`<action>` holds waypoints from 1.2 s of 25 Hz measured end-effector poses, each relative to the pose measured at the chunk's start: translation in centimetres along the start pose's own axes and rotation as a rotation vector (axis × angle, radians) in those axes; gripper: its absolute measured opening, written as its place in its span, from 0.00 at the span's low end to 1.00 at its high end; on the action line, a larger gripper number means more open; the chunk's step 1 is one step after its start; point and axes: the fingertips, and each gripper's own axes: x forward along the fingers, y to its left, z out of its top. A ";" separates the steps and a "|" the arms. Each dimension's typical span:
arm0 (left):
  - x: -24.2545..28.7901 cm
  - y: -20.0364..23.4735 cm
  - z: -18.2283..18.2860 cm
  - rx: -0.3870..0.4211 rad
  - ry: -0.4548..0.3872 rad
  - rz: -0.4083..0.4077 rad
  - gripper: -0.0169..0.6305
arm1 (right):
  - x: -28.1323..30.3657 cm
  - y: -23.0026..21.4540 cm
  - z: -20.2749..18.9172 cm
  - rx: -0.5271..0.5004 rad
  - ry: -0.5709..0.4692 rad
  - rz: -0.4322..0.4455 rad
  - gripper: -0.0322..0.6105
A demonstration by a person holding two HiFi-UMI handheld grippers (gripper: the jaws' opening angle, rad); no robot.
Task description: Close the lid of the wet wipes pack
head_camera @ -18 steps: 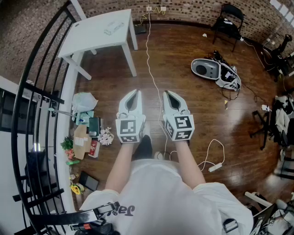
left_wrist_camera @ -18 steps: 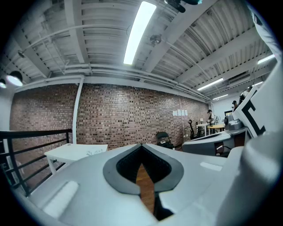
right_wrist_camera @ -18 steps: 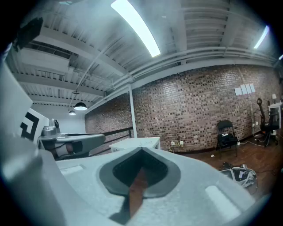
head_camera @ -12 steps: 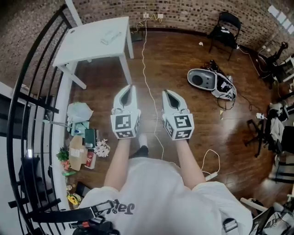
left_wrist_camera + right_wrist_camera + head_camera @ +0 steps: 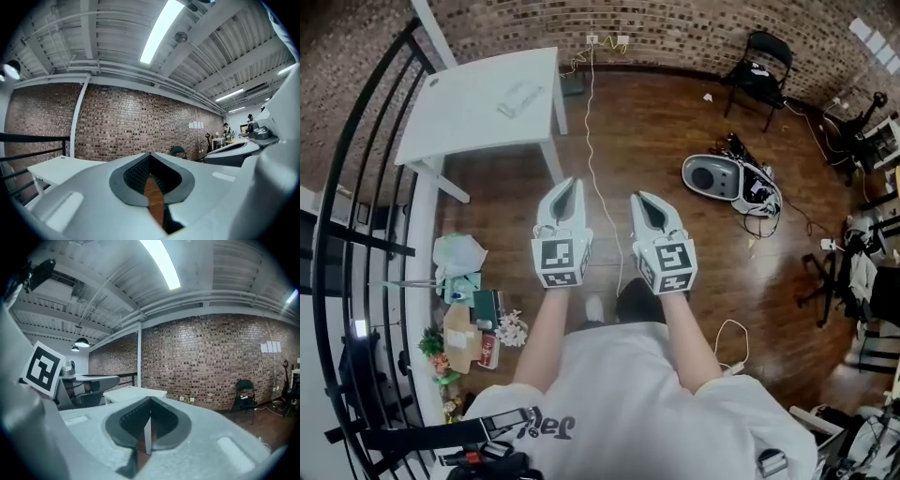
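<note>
1. The left tongs and the right tongs are held side by side in front of the person, above the wooden floor. A clear gap is kept between them.
2. In the left gripper view, the jaws of the left tongs are seen closed, with their tips brought together and nothing gripped. Only a narrow leaf-shaped opening is left behind the tips.
3. In the right gripper view, the jaws of the right tongs are likewise seen closed at the tips, and nothing is held between them.
4. A cube with square markers is carried at the rear of the left tongs, and a matching one at the rear of the right tongs.
5. The wet wipes pack is seen lying on the white surface at the upper left of the head view, well apart from both tongs. Whether its lid is open or shut cannot be told at that size.
6. The white surface is placed near the brick wall, with a black railing curving past its left side.
7. A white cable is run across the floor from a wall socket, passing between the two tongs.
8. A black folding chair is stood by the wall at the upper right.
9. A grey rounded device is left on the floor to the right of the tongs.
10. A pile of small items, among them a plastic bag and some flowers, is gathered beside the railing.
</note>
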 end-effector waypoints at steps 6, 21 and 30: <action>7.1 2.0 -1.7 0.004 0.022 0.028 0.05 | 7.3 -4.1 0.8 -0.005 -0.010 0.040 0.04; 25.1 8.7 1.6 0.075 0.002 0.315 0.05 | 27.7 -16.2 6.6 0.046 -0.044 0.259 0.04; 25.7 19.6 -0.5 0.027 0.030 0.508 0.05 | 38.1 -7.5 6.2 -0.013 0.006 0.509 0.04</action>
